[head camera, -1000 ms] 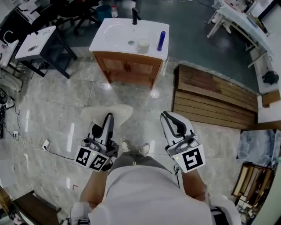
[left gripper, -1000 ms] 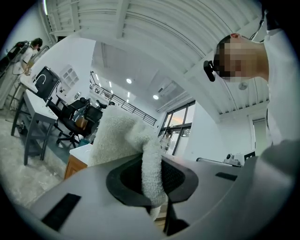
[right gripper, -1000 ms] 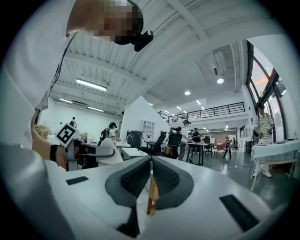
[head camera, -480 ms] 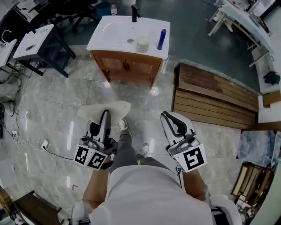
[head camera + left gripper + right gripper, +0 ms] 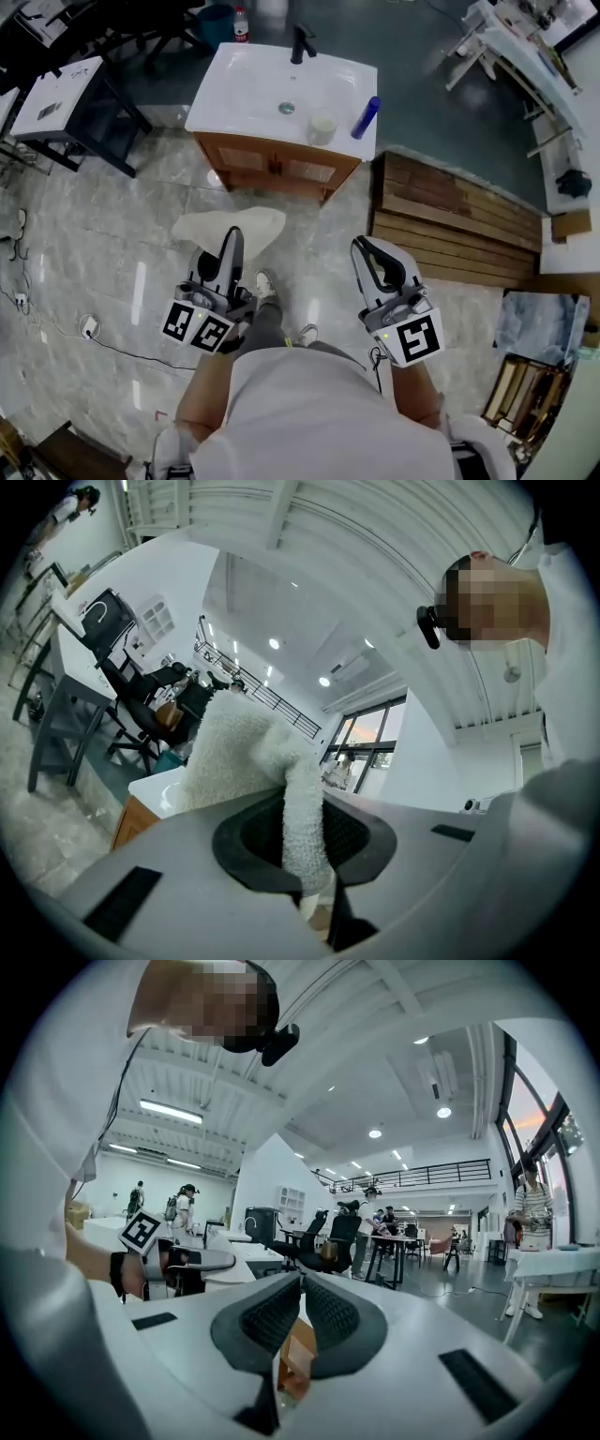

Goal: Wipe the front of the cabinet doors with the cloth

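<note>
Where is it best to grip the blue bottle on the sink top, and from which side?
Round its middle, from the front with the right claw: the bottle seems upright and slim, near the front edge, with the cup at its left.

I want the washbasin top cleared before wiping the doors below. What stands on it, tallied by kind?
Tap: 1
Cup: 1
Blue bottle: 1
Total: 3
</note>
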